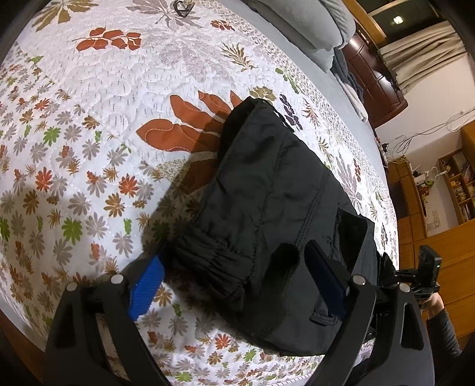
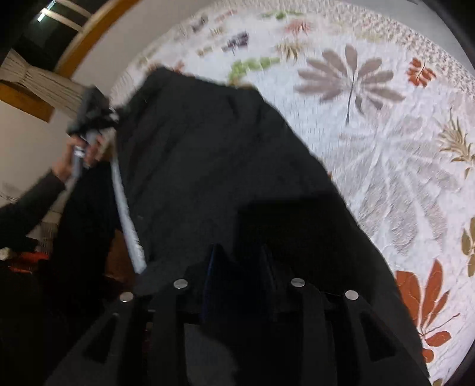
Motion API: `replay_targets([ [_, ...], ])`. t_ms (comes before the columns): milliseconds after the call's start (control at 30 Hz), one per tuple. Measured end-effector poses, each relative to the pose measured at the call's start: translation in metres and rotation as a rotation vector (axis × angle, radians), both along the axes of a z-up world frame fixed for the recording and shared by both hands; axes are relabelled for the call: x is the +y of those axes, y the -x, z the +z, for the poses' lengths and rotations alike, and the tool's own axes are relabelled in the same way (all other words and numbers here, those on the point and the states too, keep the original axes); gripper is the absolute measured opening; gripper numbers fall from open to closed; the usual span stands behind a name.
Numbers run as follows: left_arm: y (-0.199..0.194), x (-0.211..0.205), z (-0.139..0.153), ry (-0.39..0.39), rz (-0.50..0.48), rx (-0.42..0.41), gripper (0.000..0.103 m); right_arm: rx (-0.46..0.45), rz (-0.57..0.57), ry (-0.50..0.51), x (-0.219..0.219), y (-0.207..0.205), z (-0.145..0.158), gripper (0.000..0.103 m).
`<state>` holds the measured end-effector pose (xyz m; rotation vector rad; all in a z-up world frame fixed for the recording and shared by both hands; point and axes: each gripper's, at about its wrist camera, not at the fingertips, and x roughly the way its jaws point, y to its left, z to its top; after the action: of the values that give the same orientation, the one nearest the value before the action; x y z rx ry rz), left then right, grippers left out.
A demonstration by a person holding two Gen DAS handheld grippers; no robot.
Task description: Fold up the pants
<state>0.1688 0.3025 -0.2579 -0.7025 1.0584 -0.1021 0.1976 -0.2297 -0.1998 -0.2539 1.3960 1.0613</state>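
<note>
Pants [image 1: 267, 213]: black, quilted-looking fabric, lying folded into a compact bundle on the bed; in the left wrist view the bundle runs from about 12 o'clock down to 6 o'clock, right of centre.
Waistband [image 1: 213, 267]: gathered, elasticated edge at about 7 o'clock of the bundle, facing the left gripper.
Quilt [image 1: 104, 148]: white quilted cover printed with rust, grey, green and olive leaves; it carries the pants and fills the 9 to 12 o'clock part of the left wrist view.
Left gripper [image 1: 237, 282]: jaws spread wide, clasping nothing; the blue finger [image 1: 147, 289] rests over the quilt at the 8 o'clock side of the waistband, the dark finger [image 1: 326, 282] lies over the black fabric at 4 o'clock. The bundle sits between the two.
Right gripper [image 2: 242, 267]: fingers close together and dark against dark cloth at 6 o'clock of its own view; whether they pinch the pants or merely lie against them cannot be told, since the frame is blurred.
Pants in right wrist view [image 2: 207, 163]: black mass reaching from 11 o'clock to 6 o'clock, with the quilt at 1 to 4 o'clock.
Left hand [image 2: 80, 154]: seen at 9 o'clock in the right wrist view, gripping a pale handle.
Bookshelves [image 1: 457, 187]: wooden, at 3 o'clock beyond the bed edge.
Pillow [image 1: 311, 26]: grey, at 1 o'clock.
</note>
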Motion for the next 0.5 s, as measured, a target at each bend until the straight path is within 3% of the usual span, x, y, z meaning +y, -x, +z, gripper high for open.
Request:
replay_targets([
  [133,0.008,0.004,0.004,0.032,0.044,0.009,0.09,0.024,0.05,0.028,0.02,-0.004,0.014,0.035],
  [200,0.014,0.007,0.006,0.055,0.081,0.01,0.09,0.022,0.074,0.0,0.036,-0.009,0.037,0.056],
  [233,0.016,0.009,0.006,0.067,0.101,0.009,0.09,0.021,0.093,-0.01,0.051,-0.013,0.051,0.075],
  [267,0.019,0.012,0.006,0.097,0.132,0.011,0.091,0.025,0.111,-0.015,0.065,-0.015,0.062,0.085],
  [500,0.029,0.022,0.0,0.206,0.248,0.0,0.091,0.118,0.286,-0.066,0.23,-0.064,0.097,0.088],
])
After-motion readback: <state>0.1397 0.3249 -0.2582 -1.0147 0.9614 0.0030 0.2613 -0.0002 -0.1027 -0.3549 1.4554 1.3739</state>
